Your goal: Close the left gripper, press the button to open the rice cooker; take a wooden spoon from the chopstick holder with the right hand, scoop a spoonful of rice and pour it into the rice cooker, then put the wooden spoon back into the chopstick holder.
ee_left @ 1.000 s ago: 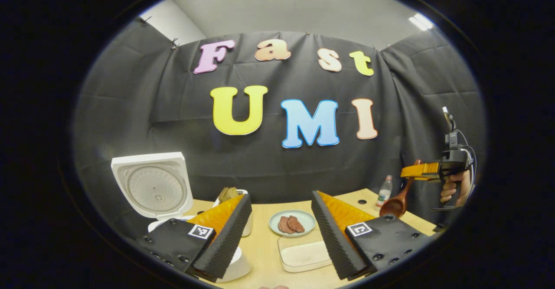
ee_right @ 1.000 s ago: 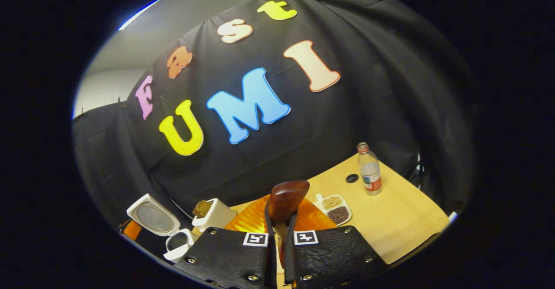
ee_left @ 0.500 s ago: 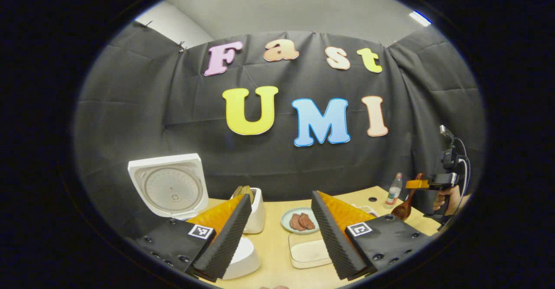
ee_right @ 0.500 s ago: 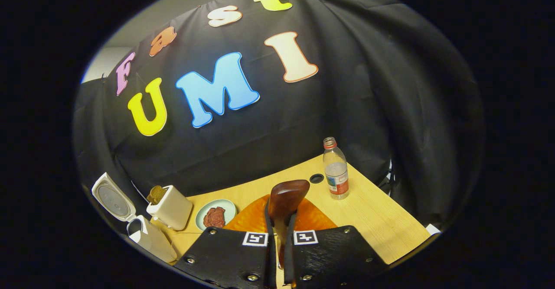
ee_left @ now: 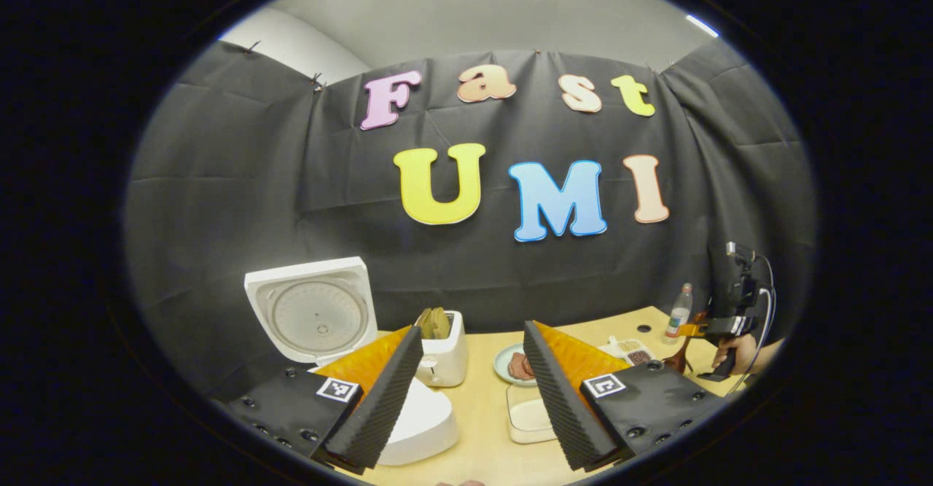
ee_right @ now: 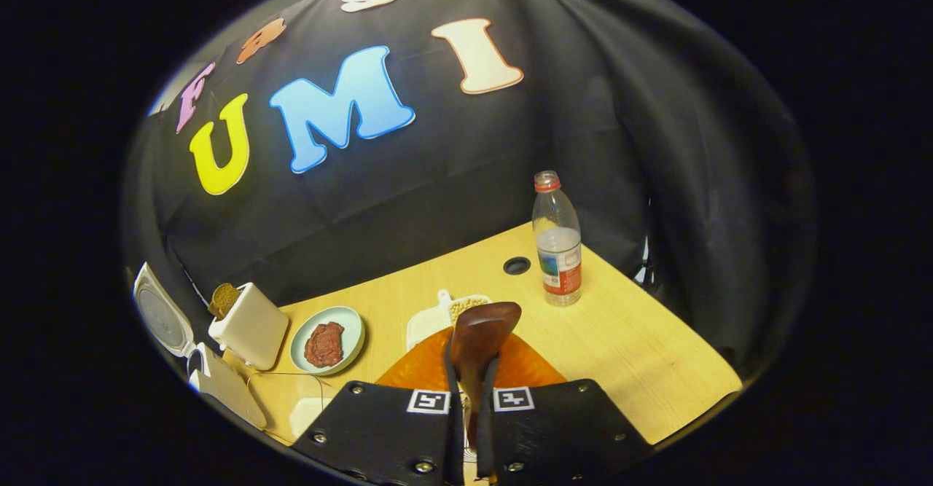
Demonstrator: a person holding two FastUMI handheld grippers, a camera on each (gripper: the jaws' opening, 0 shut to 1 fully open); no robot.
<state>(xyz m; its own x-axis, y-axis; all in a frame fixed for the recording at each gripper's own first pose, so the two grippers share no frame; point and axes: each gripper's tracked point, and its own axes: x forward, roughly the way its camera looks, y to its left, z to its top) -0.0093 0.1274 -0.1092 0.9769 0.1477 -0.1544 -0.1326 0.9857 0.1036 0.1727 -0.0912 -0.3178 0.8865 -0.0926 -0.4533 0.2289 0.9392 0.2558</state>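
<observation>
While the right gripper pinches the wooden spoon and the left gripper gapes wide, a loose handle could twist, spilling rice short of the rice cooker at ten o'clock.

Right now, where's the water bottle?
In the right gripper view the water bottle stands upright near the table's far right corner, beside a small round hole.

Wooden table: landmark for all entries.
Water bottle: upright near the table's far corner, beside a round hole in the tabletop.
Pale green plate: mid-table, holding reddish-brown food (kind unclear).
Clear shallow container: in front of the plate.
</observation>
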